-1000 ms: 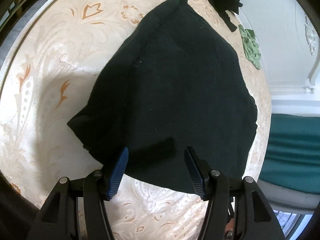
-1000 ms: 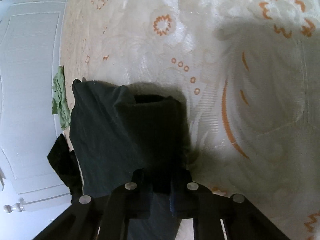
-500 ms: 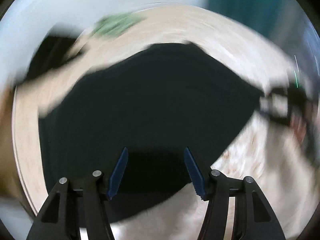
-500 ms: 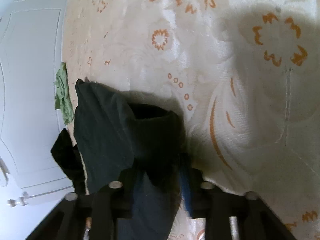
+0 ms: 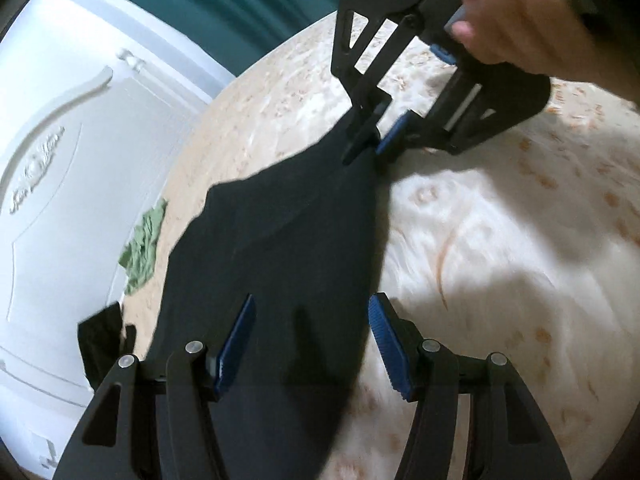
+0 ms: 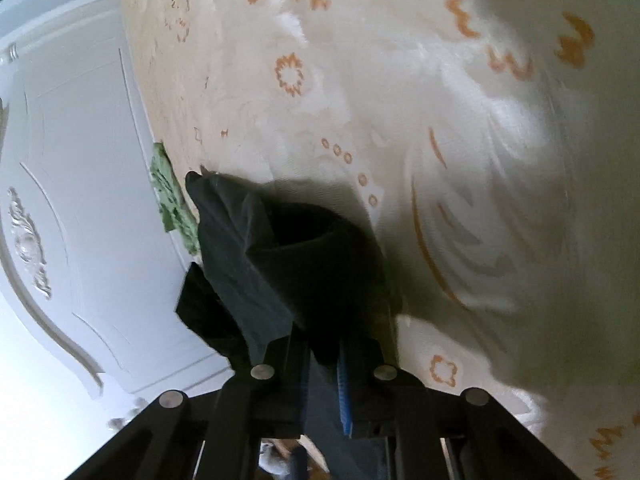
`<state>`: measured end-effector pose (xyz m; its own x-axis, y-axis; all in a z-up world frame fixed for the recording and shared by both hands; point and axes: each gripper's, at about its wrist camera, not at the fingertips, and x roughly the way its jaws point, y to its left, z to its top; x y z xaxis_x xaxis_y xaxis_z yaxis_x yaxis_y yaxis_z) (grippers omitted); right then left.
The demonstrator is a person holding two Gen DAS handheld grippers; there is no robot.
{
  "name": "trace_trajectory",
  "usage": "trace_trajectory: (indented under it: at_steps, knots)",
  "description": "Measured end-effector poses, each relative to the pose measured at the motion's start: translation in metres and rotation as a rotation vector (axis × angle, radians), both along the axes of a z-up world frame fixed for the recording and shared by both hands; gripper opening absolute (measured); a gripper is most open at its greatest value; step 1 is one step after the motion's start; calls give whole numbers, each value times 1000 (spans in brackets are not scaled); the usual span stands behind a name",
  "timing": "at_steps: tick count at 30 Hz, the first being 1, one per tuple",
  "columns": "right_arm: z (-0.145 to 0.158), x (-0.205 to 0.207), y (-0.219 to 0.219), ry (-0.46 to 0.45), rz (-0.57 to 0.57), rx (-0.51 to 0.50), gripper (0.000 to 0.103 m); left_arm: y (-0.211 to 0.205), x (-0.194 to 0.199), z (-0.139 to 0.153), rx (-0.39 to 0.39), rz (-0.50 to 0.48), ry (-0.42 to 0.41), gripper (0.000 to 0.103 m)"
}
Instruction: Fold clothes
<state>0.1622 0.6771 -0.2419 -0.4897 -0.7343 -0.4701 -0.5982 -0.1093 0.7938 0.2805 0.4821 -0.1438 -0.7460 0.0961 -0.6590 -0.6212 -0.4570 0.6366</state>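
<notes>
The left claw [image 5: 312, 340], open, has swung round toward the right claw [image 5: 370, 142], clamped on the black garment [image 5: 280, 240].

The left wrist camera sits just behind the left gripper [image 5: 312, 340] and looks forward and down along its fingers, close over the black garment [image 5: 280, 248] on the bed [image 5: 500, 240]. It faces across the bed toward the right gripper [image 5: 370, 142] and the hand [image 5: 516, 12] holding it, with the white panel [image 5: 60, 140] at its left edge. The right wrist camera rides behind the right gripper [image 6: 324, 376], very near the cloth, rolled sideways so the panel [image 6: 72, 240] fills its left side. Both views share the garment [image 6: 280, 264], the green cloth [image 5: 142, 246] [image 6: 170, 200] at the bed's edge, a dark cloth [image 5: 100, 338] [image 6: 204, 312] beside it, and the patterned cover [image 6: 400, 80].
</notes>
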Motion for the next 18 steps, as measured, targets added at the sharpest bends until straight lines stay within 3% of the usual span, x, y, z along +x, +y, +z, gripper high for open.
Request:
trace_trajectory:
  at_steps: [3, 6, 8, 10, 11, 15, 18]
  knots:
    - [4, -4, 1, -10, 37, 68, 10, 18, -13, -6, -52, -7, 13, 61]
    - [9, -8, 2, -33, 79, 164, 25, 21, -20, -15, -83, -19, 23, 61]
    - [11, -12, 4, -35, 69, 183, 28, 17, -17, -20, -82, -2, 9, 60]
    - [12, -15, 5, -39, 56, 196, 30, 11, -14, -21, -68, 11, -15, 45]
    - [12, -16, 4, -43, 45, 195, 30, 10, -12, -22, -68, 17, -21, 44]
    - [11, -19, 1, -59, 0, 191, 33, 2, -4, -22, -58, -4, -45, 43]
    - [11, -22, -2, -71, -34, 188, 32, -6, 13, -26, -88, -23, -4, 45]
